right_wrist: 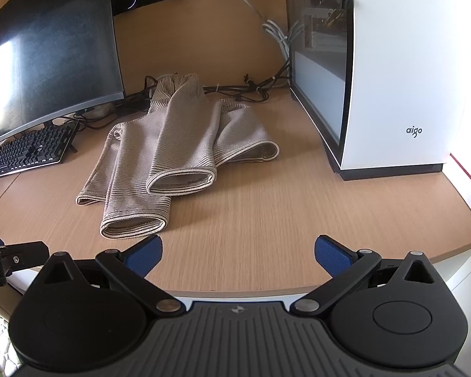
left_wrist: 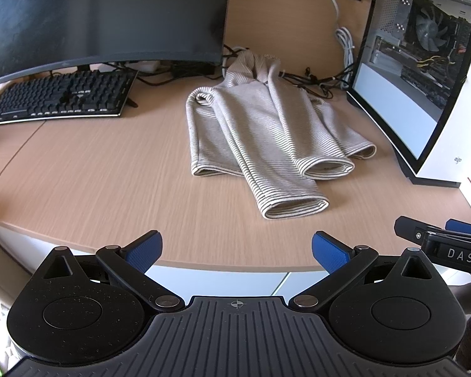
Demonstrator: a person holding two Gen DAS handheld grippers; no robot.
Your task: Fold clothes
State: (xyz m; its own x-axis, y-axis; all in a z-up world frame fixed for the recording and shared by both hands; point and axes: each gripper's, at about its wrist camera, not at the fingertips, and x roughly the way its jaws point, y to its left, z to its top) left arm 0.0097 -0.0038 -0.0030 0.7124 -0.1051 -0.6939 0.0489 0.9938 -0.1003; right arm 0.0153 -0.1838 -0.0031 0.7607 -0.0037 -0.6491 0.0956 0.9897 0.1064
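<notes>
Striped sweater (left_wrist: 260, 132) is lying rumpled toward the desk's (left_wrist: 110, 182) back edge. Both tongs, left gripper (left_wrist: 237, 248) and right gripper (right_wrist: 238, 251), are hovering released at the front edge. Risk: pinching overlapped sleeves (right_wrist: 135, 216) together.

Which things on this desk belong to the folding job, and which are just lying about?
Job:
- striped garment, lying rumpled on the desk
- left gripper, open
- right gripper, open

Lying about:
- monitor
- keyboard
- PC case
- cables
</notes>
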